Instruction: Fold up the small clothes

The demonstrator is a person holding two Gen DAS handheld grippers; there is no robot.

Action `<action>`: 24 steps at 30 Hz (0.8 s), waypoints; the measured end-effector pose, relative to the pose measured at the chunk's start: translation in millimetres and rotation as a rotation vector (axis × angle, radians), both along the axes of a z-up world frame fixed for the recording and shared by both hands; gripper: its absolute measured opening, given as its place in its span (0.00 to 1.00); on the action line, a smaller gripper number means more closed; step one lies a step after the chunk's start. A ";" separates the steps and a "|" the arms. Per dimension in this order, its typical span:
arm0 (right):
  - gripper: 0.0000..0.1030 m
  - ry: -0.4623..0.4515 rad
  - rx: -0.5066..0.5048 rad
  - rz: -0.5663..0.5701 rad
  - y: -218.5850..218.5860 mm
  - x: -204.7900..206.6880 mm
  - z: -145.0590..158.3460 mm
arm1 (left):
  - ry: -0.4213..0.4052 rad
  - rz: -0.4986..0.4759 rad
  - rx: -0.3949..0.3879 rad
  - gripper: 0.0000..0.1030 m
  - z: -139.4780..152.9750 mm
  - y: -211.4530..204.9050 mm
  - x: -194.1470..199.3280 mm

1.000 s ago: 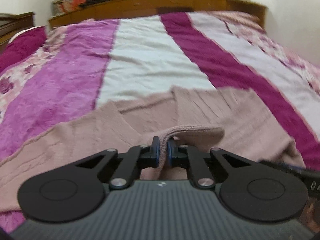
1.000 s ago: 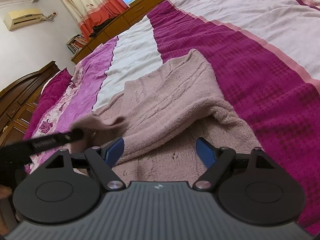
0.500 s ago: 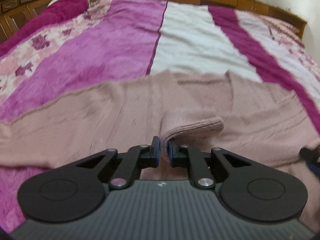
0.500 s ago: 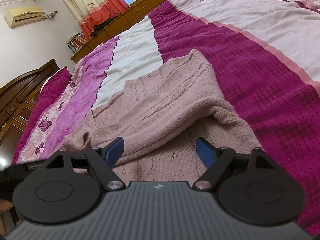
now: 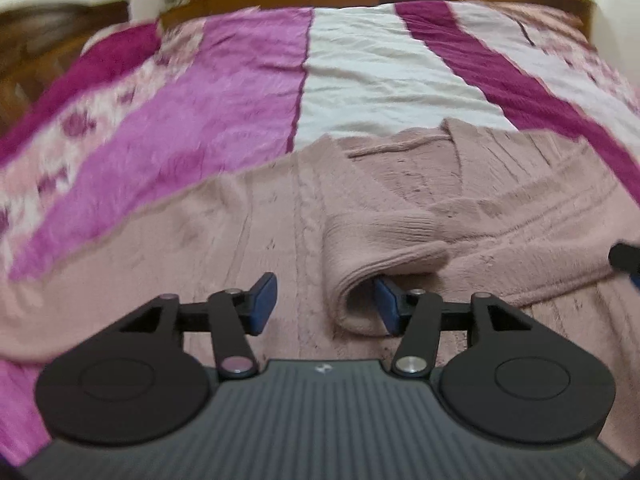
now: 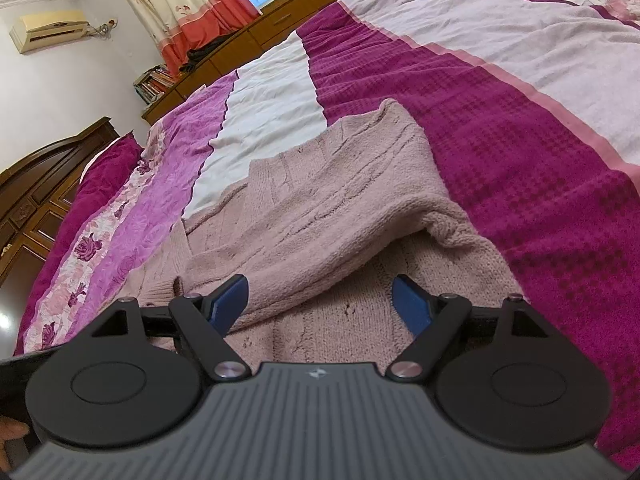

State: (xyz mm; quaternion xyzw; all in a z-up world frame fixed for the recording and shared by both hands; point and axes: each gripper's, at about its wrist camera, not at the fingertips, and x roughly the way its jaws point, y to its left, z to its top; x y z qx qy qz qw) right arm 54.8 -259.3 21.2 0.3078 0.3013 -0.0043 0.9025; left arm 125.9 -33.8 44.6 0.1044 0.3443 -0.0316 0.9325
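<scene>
Dusty-pink cable-knit sweater (image 5: 400, 216) lies spread across the bed under both of my tools, and its ribbed sleeve cuff (image 5: 384, 248) sits folded over onto the body of the knit. My left gripper (image 5: 326, 306) has its jaws opening: the blue pads (image 5: 264, 300) stand apart, the left one clear of the wool, the right one tucked just under the loop of the cuff, and neither presses on it. Half a second ago those pads were pinched together on the cuff's edge; now the cuff rests on the sweater, released. My right gripper (image 6: 324, 306) holds its jaws wide apart, as it did a second ago, hovering over the lower hem area with the folded-over sleeve (image 6: 320, 232) lying between and past the pads, nothing clamped. I can make out a small pale emblem on each tool's ribbed grey housing, but I cannot read it, and no other writing is legible. Beyond the sweater spreads the bedspread with magenta, lilac, white and floral stripes (image 6: 500, 112). Farther out, in the right view, I see a dark wooden headboard (image 6: 44, 188), a low wooden ledge with stacked books (image 6: 154, 84), cream-and-orange floral curtains (image 6: 188, 4), and a cream wall air conditioner (image 6: 50, 30). A fingertip (image 6: 10, 430) shows at the lower left edge.
</scene>
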 end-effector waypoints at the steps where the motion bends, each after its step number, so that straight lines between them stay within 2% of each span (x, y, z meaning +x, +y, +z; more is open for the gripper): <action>1: 0.82 0.003 0.008 -0.004 -0.8 -0.5 1.0 | -0.005 -0.023 0.027 0.53 -0.4 -6.6 -0.5; 8: 0.82 0.006 0.057 -0.026 -10.0 -4.5 3.3 | -0.041 -0.140 0.083 0.52 -5.8 -35.8 1.6; 9: 0.82 0.006 0.055 -0.028 -10.0 -4.4 2.8 | -0.039 -0.154 0.073 0.45 -6.8 -36.5 2.8; 10: 0.82 0.004 0.054 -0.029 -10.6 -3.8 2.4 | -0.037 -0.159 0.055 0.20 -7.0 -36.2 3.7; 11: 0.82 0.002 0.053 -0.029 -10.6 -4.5 2.5 | -0.024 -0.157 0.031 0.11 -6.5 -33.7 5.4; 13: 0.82 -0.002 0.052 -0.031 -12.0 -4.5 2.5 | -0.016 -0.110 -0.030 0.11 -2.7 -22.7 8.4; 16: 0.82 -0.015 0.052 -0.053 -17.0 -6.3 2.8 | -0.049 -0.015 -0.092 0.10 7.5 0.8 8.1; 20: 0.82 -0.023 0.058 -0.085 -24.6 -8.1 2.2 | -0.080 0.126 -0.124 0.11 16.6 37.5 6.3; 24: 0.82 -0.025 0.069 -0.100 -27.2 -8.2 2.0 | -0.004 0.193 -0.153 0.13 8.4 66.1 11.9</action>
